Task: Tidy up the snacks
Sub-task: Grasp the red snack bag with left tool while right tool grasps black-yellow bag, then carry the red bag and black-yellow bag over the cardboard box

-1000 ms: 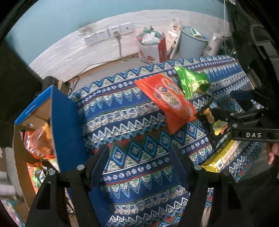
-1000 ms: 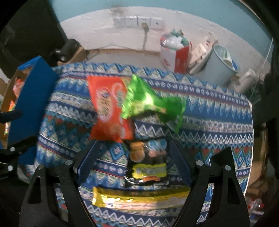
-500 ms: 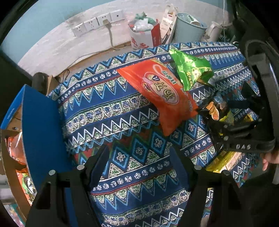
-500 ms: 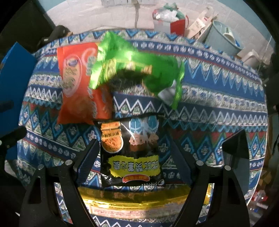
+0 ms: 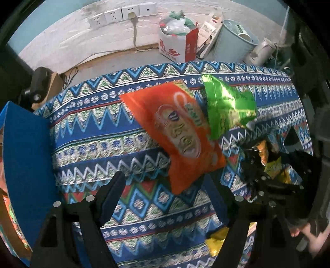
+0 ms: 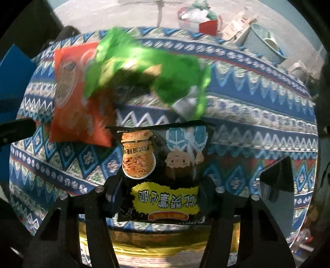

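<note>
Several snack packets lie on a patterned tablecloth (image 5: 99,144). An orange packet (image 5: 179,132) lies mid-table, with a green packet (image 5: 229,107) overlapping its right edge. A black packet (image 6: 165,175) with a yellow label lies between the open fingers of my right gripper (image 6: 163,198), just above the cloth; the fingers do not press it. A gold packet (image 6: 156,245) lies below it at the table's front edge. My left gripper (image 5: 167,198) is open and empty, hovering before the orange packet's near corner. The right gripper also shows in the left wrist view (image 5: 274,177).
A blue cardboard box (image 5: 26,165) with snacks inside stands at the table's left edge. Behind the table on the floor are a red-and-white box (image 5: 177,43), a pale blue bin (image 5: 237,43) and wall sockets (image 5: 121,14).
My right gripper has moved forward and down until the black packet lies between its fingers. My left gripper has swung right and forward, away from the blue box toward the orange packet.
</note>
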Tool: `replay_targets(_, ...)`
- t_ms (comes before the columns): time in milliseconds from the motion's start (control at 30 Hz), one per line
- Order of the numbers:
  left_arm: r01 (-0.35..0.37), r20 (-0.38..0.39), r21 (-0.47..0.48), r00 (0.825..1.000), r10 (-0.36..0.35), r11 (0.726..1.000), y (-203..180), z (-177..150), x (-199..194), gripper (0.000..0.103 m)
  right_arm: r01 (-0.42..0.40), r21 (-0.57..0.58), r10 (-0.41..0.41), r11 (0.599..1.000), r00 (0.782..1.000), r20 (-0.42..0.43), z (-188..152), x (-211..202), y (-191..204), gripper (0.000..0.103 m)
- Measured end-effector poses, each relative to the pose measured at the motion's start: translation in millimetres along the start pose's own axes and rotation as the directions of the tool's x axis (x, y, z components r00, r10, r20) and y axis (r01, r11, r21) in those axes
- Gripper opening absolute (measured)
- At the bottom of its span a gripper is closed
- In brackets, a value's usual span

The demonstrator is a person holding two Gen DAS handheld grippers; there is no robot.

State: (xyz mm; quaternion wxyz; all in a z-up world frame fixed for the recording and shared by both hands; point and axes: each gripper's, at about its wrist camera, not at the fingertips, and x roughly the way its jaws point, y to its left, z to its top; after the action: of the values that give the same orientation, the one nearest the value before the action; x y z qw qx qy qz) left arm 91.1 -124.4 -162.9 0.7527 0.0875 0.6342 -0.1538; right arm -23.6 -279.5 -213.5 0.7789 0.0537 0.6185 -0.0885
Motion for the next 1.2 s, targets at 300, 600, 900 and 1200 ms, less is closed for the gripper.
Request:
replay_targets(300,0.048,-0.012,-0.091,0.999,-0.049,0.995,-16.7,16.1,18.0,0.081,-0.024,0.060,0.020,0.998,0.998,0.061,13.4,-23.2,-26.9,0.058)
replay_targets(600,0.019,-0.052,-0.137,0.998,-0.027,0.990,-33.6,32.9,48.8,0.082,-0.038,0.068,0.033,0.997,0.997,0.072,10.0,-25.4,-36.2,0.058)
replay_targets(900,-0.037,-0.057,-0.076,0.998,0.032,0.996,-34.0,35.9,72.5,0.086,-0.049,0.081,0.043,0.995,0.997,0.069,13.2,-21.4,-46.5,0.058)
replay_targets(1200,-0.047,-0.011,-0.011,0.999,0.047,0.999,-16.7,20.7,51.6,0.043,-0.058,0.037,0.054,0.998,0.995,0.081,20.7,-26.6,-26.5,0.058)
